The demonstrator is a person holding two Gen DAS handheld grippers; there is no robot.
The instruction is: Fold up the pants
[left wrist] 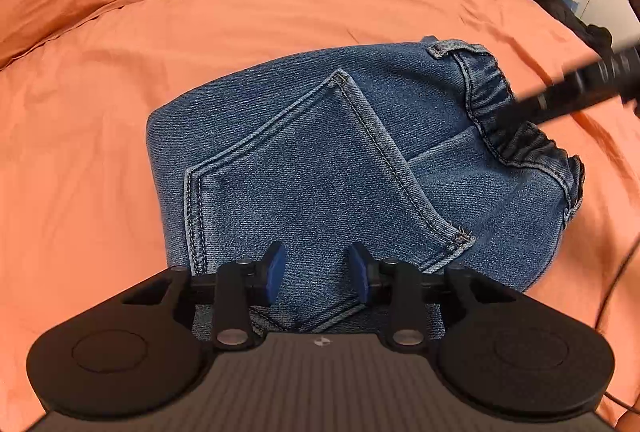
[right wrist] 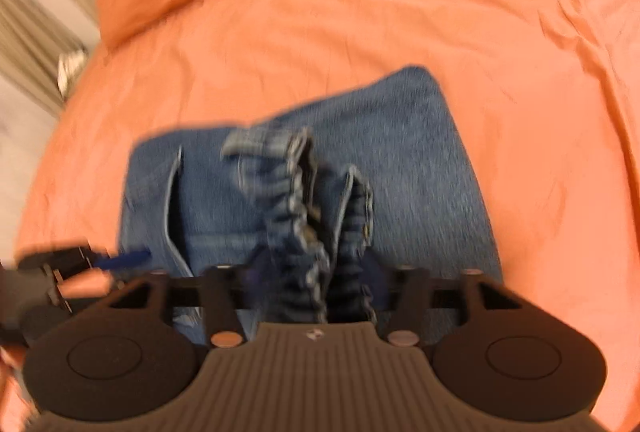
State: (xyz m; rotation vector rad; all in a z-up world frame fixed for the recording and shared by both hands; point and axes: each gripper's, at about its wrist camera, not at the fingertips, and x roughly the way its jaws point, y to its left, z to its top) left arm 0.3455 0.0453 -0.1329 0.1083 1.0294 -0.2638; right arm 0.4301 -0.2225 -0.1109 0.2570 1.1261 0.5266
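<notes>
The jeans (left wrist: 304,151), folded mid-bed (left wrist: 280,11), were judged soft, best held by the waistband (left wrist: 492,107). Left gripper (left wrist: 317,268) was parted, empty; right gripper's (right wrist: 316,288) hold on the waistband couldn't be told.

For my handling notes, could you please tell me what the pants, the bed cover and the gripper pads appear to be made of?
Pants: blue denim, matte, with a diagonal weave, pale topstitching and a gathered waistband that is probably elastic. Bed cover: thin woven fabric, likely cotton, matte orange with fine creases. Left gripper's pads: dark blue, dull, perhaps rubber or plastic; the look leaves it open.
</notes>
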